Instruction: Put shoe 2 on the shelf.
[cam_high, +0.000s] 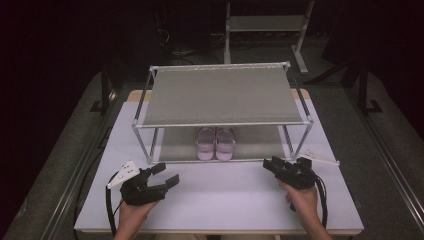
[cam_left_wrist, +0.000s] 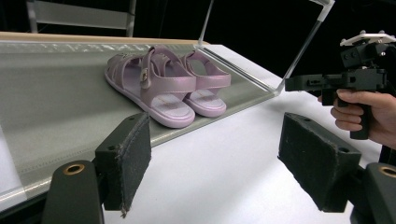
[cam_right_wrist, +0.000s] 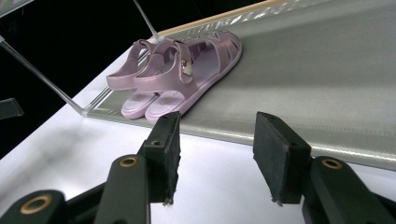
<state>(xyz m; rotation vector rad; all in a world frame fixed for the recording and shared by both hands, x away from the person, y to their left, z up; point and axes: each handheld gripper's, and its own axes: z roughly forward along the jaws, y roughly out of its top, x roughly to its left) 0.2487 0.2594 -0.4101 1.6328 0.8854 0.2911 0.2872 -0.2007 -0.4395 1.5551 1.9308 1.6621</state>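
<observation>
A pair of lilac sandals (cam_high: 215, 143) stands side by side on the lower shelf of a two-tier shoe rack (cam_high: 220, 95), toes toward the table's front. In the left gripper view the sandals (cam_left_wrist: 163, 84) lie ahead, beyond the open jaws of my left gripper (cam_left_wrist: 215, 163). That left gripper (cam_high: 167, 174) hovers over the table at front left of the rack, with nothing between its pads. My right gripper (cam_high: 271, 163) is at the rack's front right corner, and its jaws point at the sandals (cam_right_wrist: 175, 74). The right gripper (cam_right_wrist: 215, 154) is open and holds nothing.
The rack stands on a white table (cam_high: 225, 200) with bare surface in front of it. Its thin metal corner posts (cam_high: 145, 142) frame the lower shelf (cam_right_wrist: 303, 84). Another rack (cam_high: 265, 22) stands on the dark floor behind the table.
</observation>
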